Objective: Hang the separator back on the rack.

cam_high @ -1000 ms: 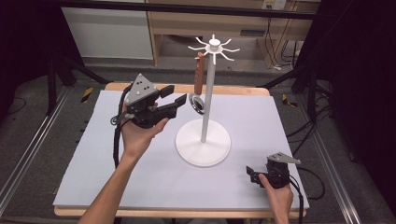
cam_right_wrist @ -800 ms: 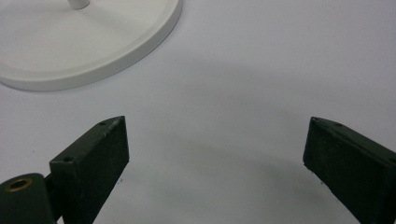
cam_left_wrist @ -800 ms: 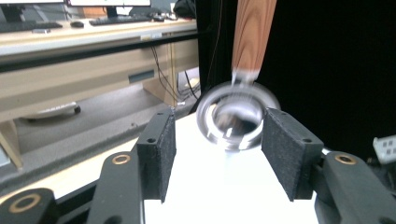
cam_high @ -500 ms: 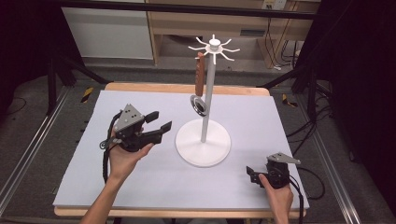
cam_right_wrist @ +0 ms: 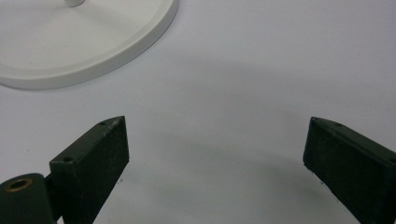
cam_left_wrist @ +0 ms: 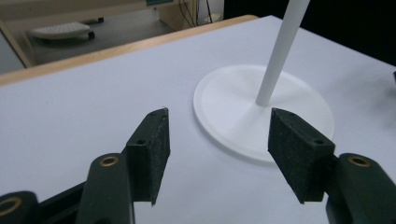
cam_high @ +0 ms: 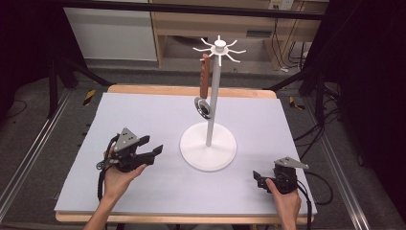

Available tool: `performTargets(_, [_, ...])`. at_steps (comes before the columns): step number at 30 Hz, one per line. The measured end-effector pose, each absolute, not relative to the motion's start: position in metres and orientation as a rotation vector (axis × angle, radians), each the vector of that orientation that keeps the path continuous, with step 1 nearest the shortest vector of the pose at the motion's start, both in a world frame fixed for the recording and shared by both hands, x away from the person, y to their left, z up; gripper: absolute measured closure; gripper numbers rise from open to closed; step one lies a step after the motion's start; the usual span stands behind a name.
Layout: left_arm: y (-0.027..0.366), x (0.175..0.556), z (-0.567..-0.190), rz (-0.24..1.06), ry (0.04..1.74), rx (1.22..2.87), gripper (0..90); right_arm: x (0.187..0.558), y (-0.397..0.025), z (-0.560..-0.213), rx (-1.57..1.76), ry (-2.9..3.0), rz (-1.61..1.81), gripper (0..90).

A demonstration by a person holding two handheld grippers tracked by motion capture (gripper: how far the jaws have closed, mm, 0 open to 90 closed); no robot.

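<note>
A wooden-handled metal utensil [cam_high: 204,88], likely light, rigid and best gripped by its handle, hangs at 10 o'clock on the white hook stand [cam_high: 209,146] mid-table, while the left gripper [cam_high: 154,153] and right gripper [cam_high: 257,178] rest wide open, empty.

Even overhead light keeps the pale table mat [cam_high: 143,115] bright with soft shadows and no glare, dark surroundings left and right, high view slightly soft, near jaws in both gripper views mildly blurred.
</note>
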State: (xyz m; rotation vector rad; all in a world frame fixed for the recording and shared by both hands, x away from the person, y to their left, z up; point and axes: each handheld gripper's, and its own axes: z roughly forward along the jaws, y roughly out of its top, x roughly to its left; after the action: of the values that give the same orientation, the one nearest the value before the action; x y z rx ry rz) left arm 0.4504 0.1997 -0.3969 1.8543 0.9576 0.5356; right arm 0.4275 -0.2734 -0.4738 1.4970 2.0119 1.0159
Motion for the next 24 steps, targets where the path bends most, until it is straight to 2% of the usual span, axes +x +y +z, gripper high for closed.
performTargets(13, [0.243, 0.445, -0.442, 0.557, 1.120, 1.884, 36.0, 0.427, -0.282, -0.479, 1.527, 2.001, 0.966, 7.1])
performTargets(24, [0.272, 0.450, -0.454, 0.634, 1.227, 1.879, 34.7, 0.427, -0.293, -0.483, 1.577, 1.975, 0.937, 7.0])
